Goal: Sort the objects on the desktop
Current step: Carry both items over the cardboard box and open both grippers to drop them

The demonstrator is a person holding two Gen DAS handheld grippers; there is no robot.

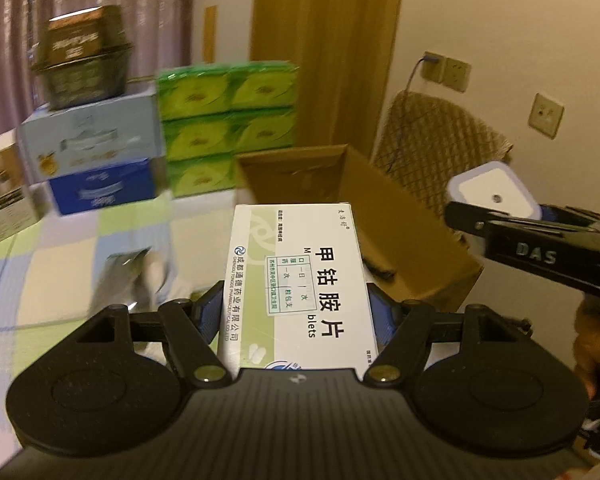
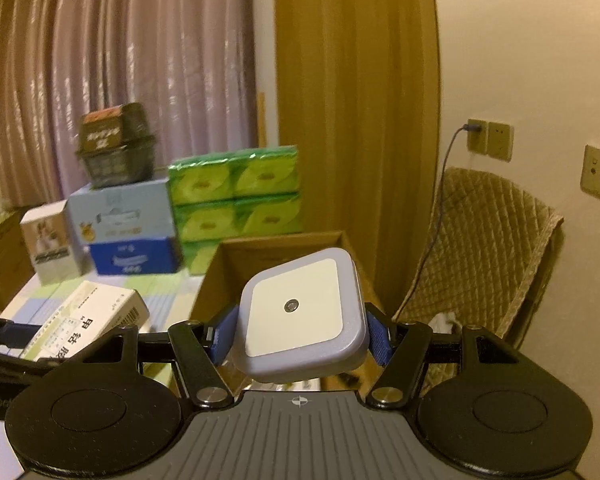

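Note:
My left gripper (image 1: 296, 312) is shut on a white and green medicine box (image 1: 300, 280), held above the checked tablecloth, its far end near the open cardboard box (image 1: 412, 240). My right gripper (image 2: 300, 336) is shut on a square lilac night light (image 2: 300, 316) with a white face, held in front of the same cardboard box (image 2: 284, 248). In the left wrist view the night light (image 1: 494, 194) and the right gripper (image 1: 496, 216) show at the right, over the box's right side. The medicine box (image 2: 88, 320) appears at the lower left of the right wrist view.
A stack of green tissue packs (image 1: 228, 128), blue cartons (image 1: 96, 160) topped by a dark basket (image 1: 84, 60), and a white box (image 1: 4, 192) stand at the table's back. A silver packet (image 1: 120, 276) lies on the cloth. A padded chair (image 2: 488, 248) is at the right.

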